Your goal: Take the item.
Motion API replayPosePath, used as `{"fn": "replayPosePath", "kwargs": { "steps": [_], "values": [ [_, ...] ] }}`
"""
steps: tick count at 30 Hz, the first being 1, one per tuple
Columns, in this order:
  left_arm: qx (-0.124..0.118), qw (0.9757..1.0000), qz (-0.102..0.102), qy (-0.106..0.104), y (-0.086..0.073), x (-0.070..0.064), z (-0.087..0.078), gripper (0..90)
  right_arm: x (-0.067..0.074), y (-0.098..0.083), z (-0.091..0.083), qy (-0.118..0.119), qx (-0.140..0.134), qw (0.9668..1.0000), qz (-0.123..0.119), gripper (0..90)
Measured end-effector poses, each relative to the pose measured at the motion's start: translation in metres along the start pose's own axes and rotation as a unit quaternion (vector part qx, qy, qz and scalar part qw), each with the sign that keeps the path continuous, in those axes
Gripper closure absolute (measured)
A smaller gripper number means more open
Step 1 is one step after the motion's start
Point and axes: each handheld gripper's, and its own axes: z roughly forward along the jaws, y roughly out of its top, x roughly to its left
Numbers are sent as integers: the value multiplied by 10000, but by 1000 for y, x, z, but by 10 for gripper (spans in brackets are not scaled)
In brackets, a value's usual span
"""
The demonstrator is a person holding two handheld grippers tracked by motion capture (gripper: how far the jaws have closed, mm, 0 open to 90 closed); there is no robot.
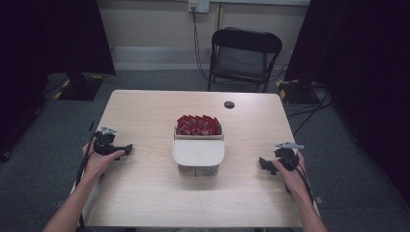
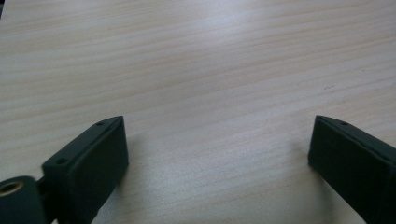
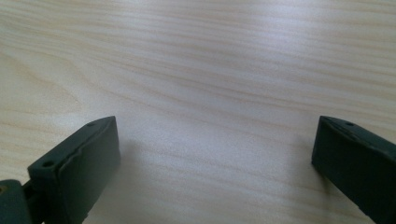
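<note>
My left gripper (image 1: 126,148) — jaws wide, holding nothing, my right gripper (image 1: 262,163) equally wide and unladen, clear container (image 1: 198,153) of red pieces (image 1: 198,124) mid-table (image 1: 145,193) between them — well apart from both.

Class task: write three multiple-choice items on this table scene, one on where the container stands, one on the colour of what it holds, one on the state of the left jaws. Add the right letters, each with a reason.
1. Where does the container stand?
A. mid-table, between the two grippers
B. at the left edge
C. on the chair

2. What colour are the pieces in it?
A. blue
B. red
C. yellow

3. How do the left gripper's jaws stand?
A. shut on a lid
B. shut on nothing
C. open over bare wood

Answers:
1 A, since the high view has it centred on the table, apart from both hands.
2 B, since the contents at its open back part show red.
3 C, since the left gripper view has only wood grain in the wide gap.
</note>
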Motion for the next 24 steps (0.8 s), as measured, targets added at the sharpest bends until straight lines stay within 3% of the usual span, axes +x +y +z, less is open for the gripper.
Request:
{"fn": "replayPosePath", "kwargs": {
  "steps": [7,14,20,24],
  "values": [
    [-43,10000,57,59,1,-4,-2,116,0,0,0,0,-1,10000,0,5],
    [-275,9996,-38,42,5,-5,-8,153,0,0,0,1,-1,10000,0,5],
    [-506,9986,-84,-141,8,-11,-15,155,0,0,0,1,-1,10000,-1,5],
    [-600,9978,9,-275,11,-18,-19,156,0,0,0,0,0,10000,0,5]
  ]
}}
